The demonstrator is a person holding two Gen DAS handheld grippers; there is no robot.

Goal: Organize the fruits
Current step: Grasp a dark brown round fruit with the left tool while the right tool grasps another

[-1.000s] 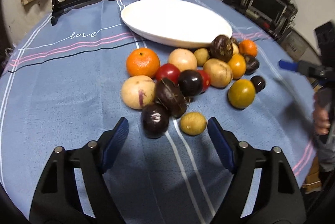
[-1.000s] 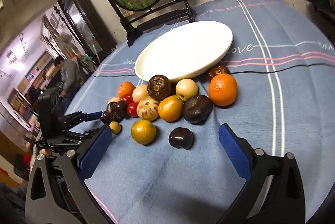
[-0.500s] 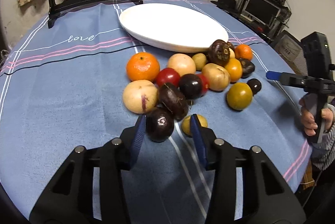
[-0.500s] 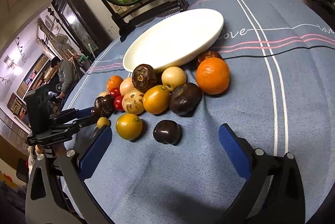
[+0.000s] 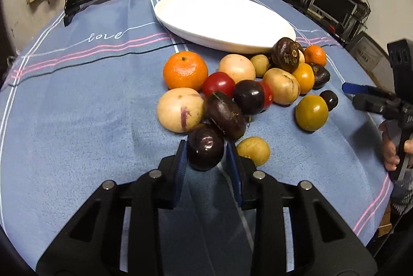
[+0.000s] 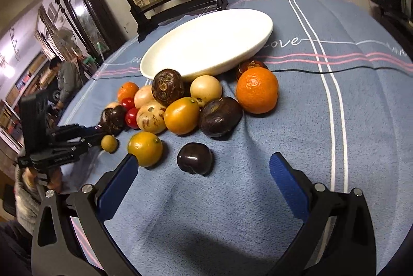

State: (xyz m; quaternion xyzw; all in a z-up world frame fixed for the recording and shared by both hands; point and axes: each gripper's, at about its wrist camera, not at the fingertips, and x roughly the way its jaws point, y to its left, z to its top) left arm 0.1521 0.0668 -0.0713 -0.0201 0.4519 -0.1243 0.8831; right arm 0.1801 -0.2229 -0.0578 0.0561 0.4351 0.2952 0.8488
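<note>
Tablecloth (image 5: 77, 100) with white cursive "love" embroidery

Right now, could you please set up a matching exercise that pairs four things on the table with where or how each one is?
Things:
1. dark plum
2. plate
3. right gripper
4. big orange

States:
A. empty, behind the fruit pile
B. between the blue pads of the left gripper, whose jaws are closing
C. open, nothing between its pads
D. on the cloth at the left edge of the pile

Pairs: 1-B, 2-A, 3-C, 4-D
</note>
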